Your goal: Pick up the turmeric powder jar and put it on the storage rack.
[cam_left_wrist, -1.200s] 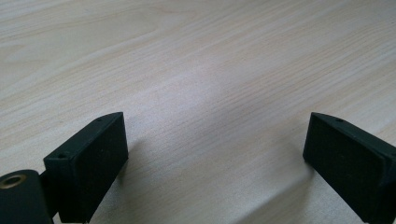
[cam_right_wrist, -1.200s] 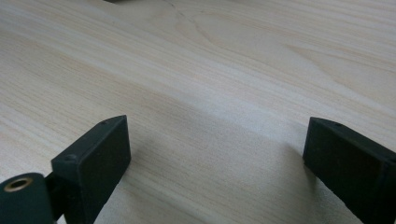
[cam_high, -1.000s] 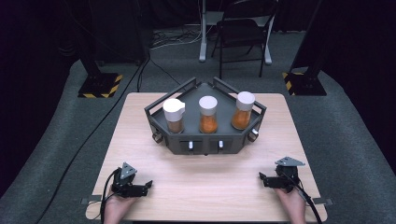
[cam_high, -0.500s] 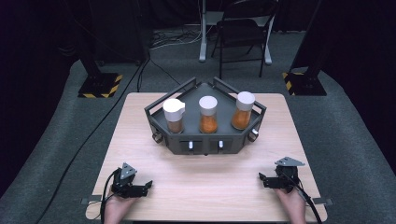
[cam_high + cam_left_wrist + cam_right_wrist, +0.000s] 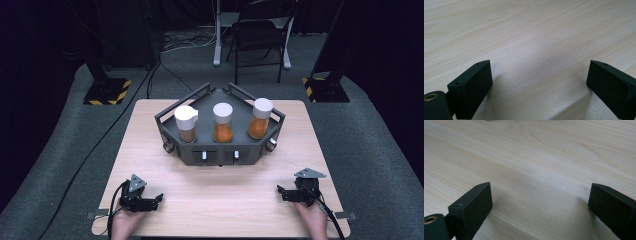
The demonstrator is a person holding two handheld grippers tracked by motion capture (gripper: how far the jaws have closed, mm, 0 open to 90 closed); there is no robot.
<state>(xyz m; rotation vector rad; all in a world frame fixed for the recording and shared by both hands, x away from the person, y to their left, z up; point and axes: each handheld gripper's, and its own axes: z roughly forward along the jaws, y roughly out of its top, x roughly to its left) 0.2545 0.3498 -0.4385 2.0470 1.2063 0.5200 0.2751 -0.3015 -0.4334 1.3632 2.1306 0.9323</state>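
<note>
A dark grey angular rack (image 5: 220, 150) stands at the middle back of the wooden table (image 5: 220, 190). In it stand three clear jars of orange-brown contents with white lids: a left jar (image 5: 186, 124), a middle jar (image 5: 223, 123) and a right jar (image 5: 260, 118). My left gripper (image 5: 157, 200) rests at the table's front left, pointing right, open with bare wood between its jaws (image 5: 539, 82). At the front right my right gripper (image 5: 280, 192) rests pointing left, also open over bare wood (image 5: 540, 205).
The rack's front face carries two small drawers with light knobs (image 5: 204, 155) and round knobs at its corners (image 5: 169, 147). Beyond the table are a black folding chair (image 5: 260, 30), dark stands with yellow-black striped bases (image 5: 107, 92) and floor cables.
</note>
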